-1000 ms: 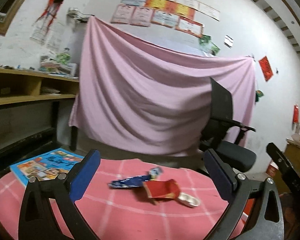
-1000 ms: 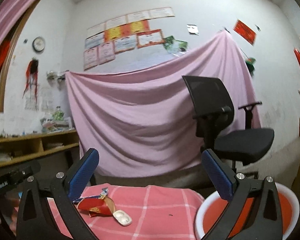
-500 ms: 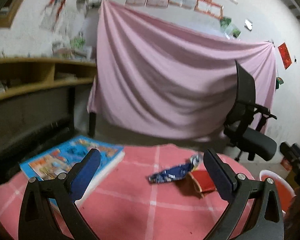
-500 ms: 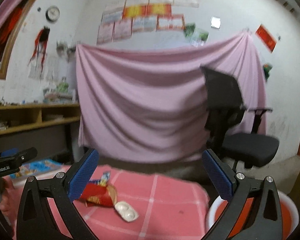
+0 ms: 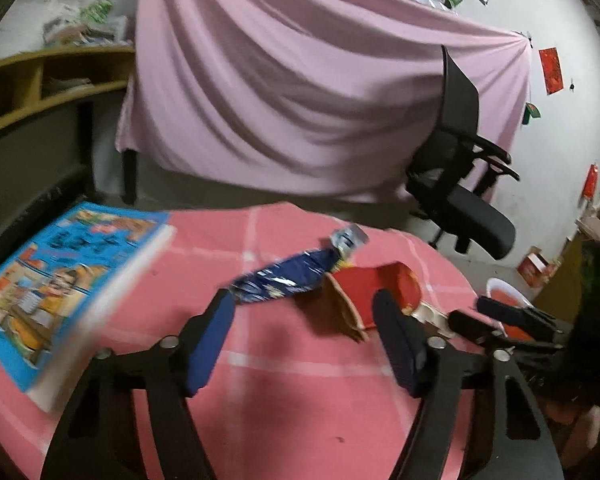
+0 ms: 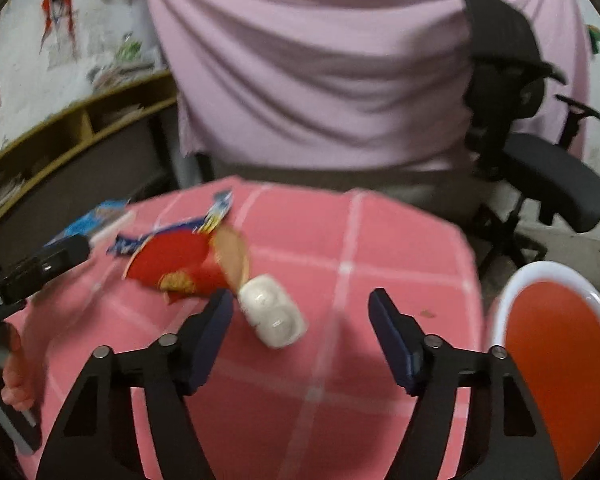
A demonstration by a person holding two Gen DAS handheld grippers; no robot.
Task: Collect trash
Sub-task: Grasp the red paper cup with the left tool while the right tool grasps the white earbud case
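A blue snack wrapper, a crushed red paper carton and a white plastic blister piece lie together on the pink checked tablecloth. My left gripper is open and empty, just in front of the wrapper and carton. My right gripper is open and empty, with the white piece between its fingers near the left one. The carton and wrapper lie left of it. A white bin with a red liner stands at the table's right edge.
A thick colourful book lies on the table's left side. A black office chair stands behind the table, before a hanging pink sheet. Wooden shelves run along the left wall.
Both grippers have tilted down and moved closer to the trash on the table. The white piece now lies between the right gripper's fingers. Both stay open.
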